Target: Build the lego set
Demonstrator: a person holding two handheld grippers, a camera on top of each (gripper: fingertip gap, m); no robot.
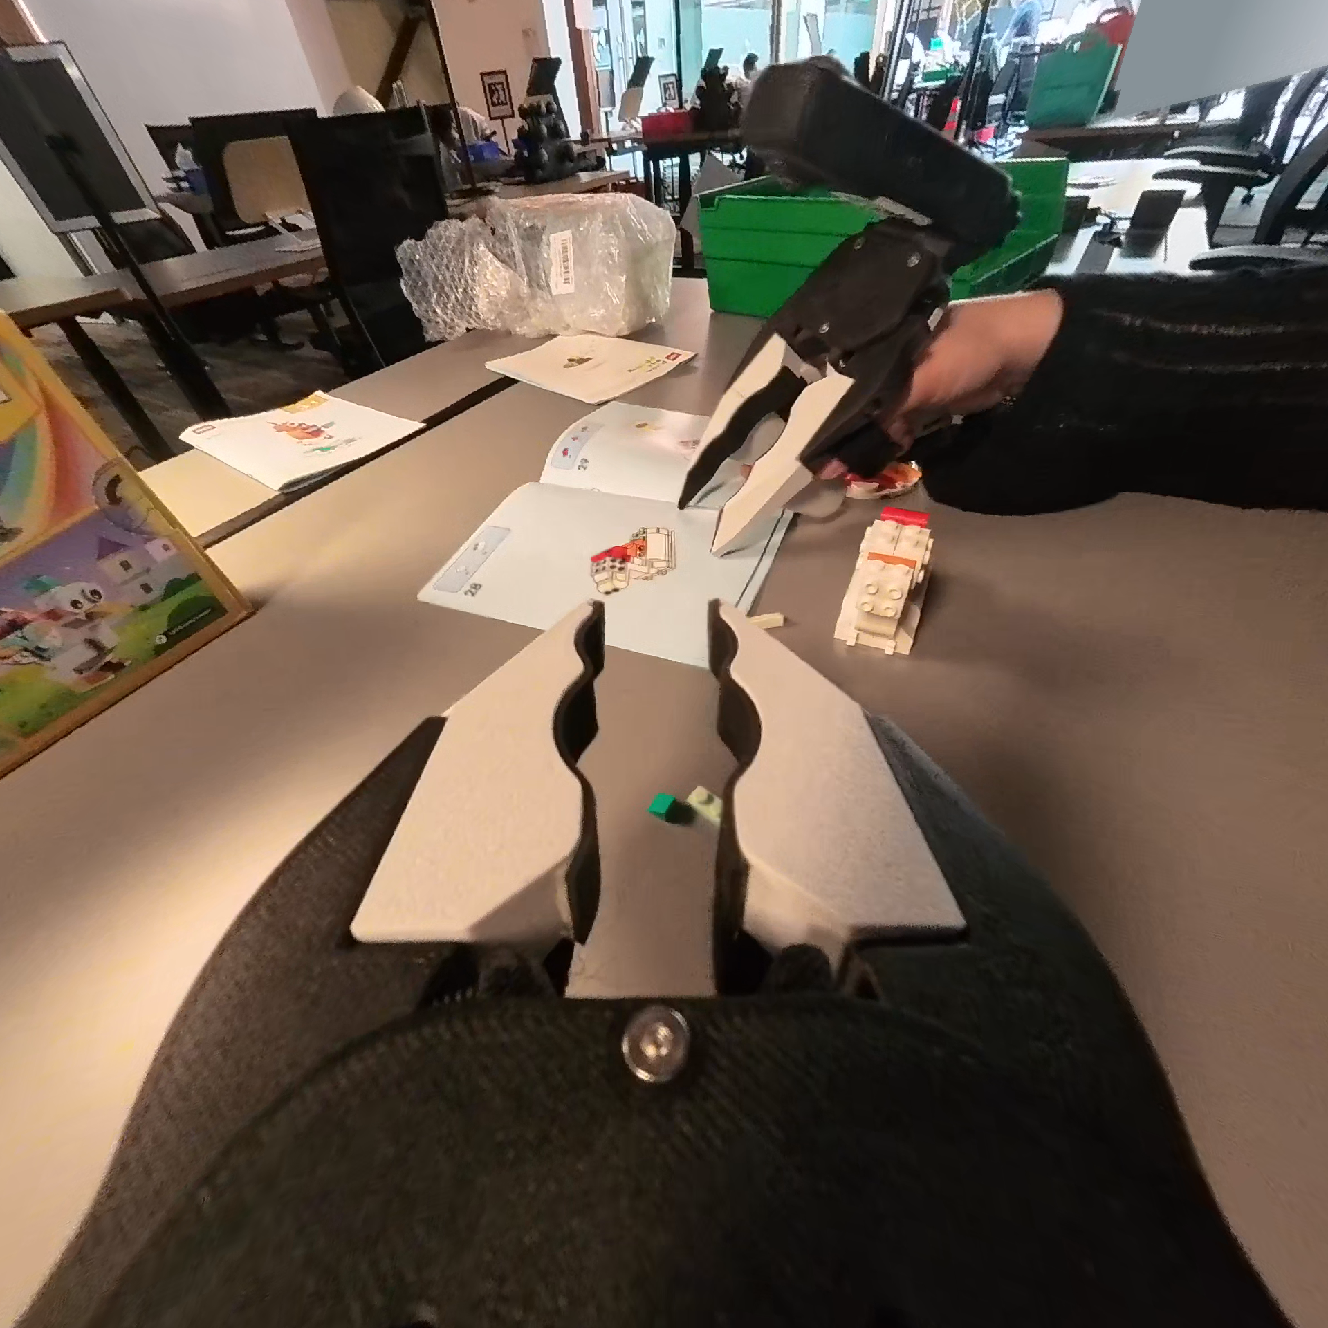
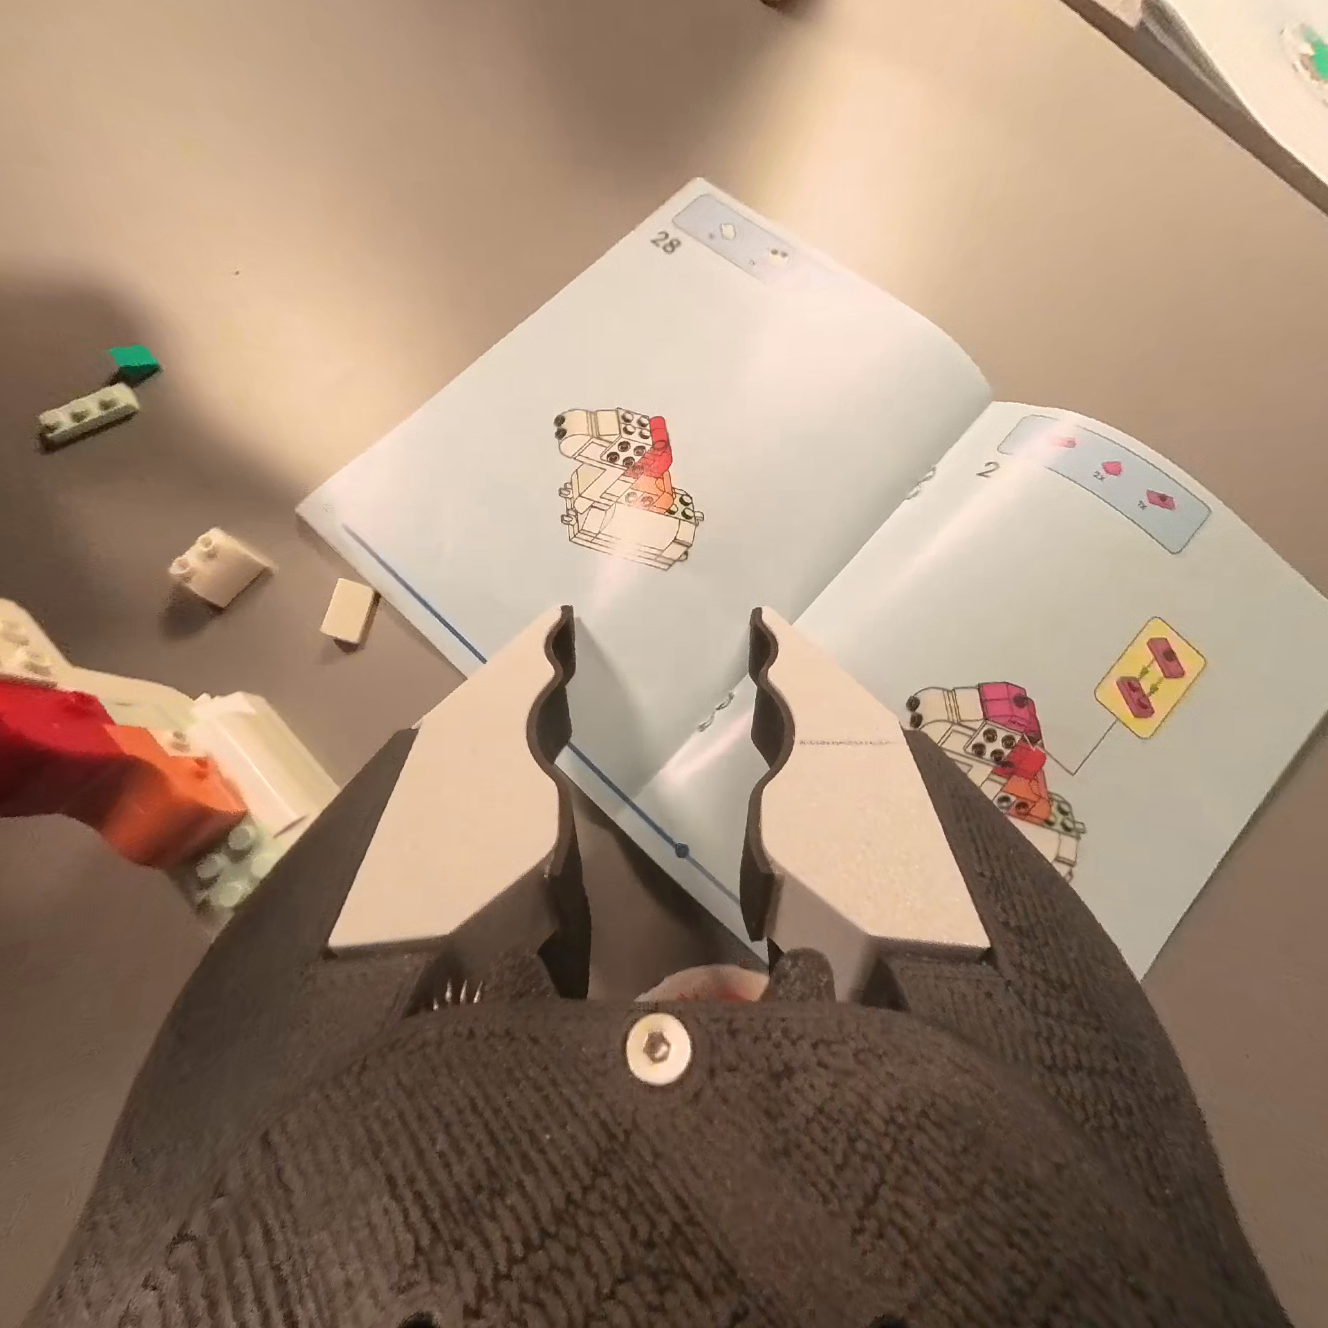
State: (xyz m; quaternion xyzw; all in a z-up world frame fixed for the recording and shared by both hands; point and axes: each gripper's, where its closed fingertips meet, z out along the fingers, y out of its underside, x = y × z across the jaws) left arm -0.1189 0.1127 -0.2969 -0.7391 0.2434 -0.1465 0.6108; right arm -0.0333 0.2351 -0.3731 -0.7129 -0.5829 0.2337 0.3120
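Left wrist view, left gripper (image 1: 657, 611) empty, jaws parted, right gripper (image 1: 708, 528) likewise over open booklet (image 1: 546, 575)

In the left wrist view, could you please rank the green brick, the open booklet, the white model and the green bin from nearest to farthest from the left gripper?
From the left gripper:
1. Green brick, between its open jaws.
2. Open booklet, just ahead of the tips.
3. White model, ahead and right.
4. Green bin, far back on the table.

Partly built model (image 2: 144, 776) blurred & cut off at left edge of right wrist view; box (image 1: 86, 575) cropped too.
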